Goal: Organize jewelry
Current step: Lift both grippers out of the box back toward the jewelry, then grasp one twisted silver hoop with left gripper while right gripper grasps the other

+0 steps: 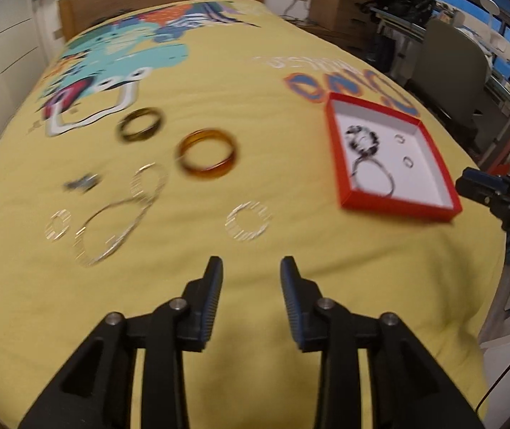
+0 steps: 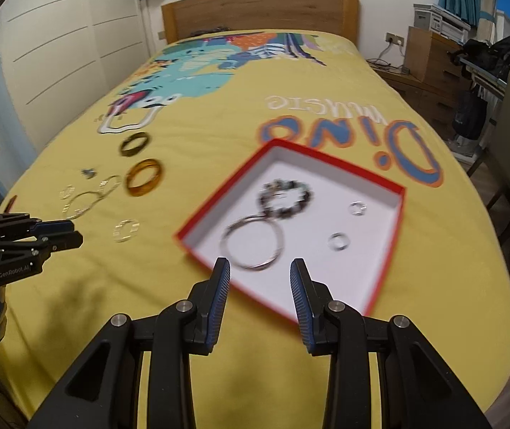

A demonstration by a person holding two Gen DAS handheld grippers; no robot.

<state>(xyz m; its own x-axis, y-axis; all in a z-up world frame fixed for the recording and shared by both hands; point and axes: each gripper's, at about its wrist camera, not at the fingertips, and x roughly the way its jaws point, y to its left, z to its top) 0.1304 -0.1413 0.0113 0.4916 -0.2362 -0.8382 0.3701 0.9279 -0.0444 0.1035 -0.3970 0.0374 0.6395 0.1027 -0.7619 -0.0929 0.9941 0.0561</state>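
I am working over a bed [image 1: 255, 71] with a yellow cover; the red box [image 2: 396, 221] is my landmark. Inside it are lying a bracelet, hoop and two rings; left of it the amber bangle [image 1: 206, 157] is waiting. My left gripper [image 1: 251, 268] and right gripper [image 2: 260, 270] are hanging released, empty. I should be approaching slowly, pinching the rim.
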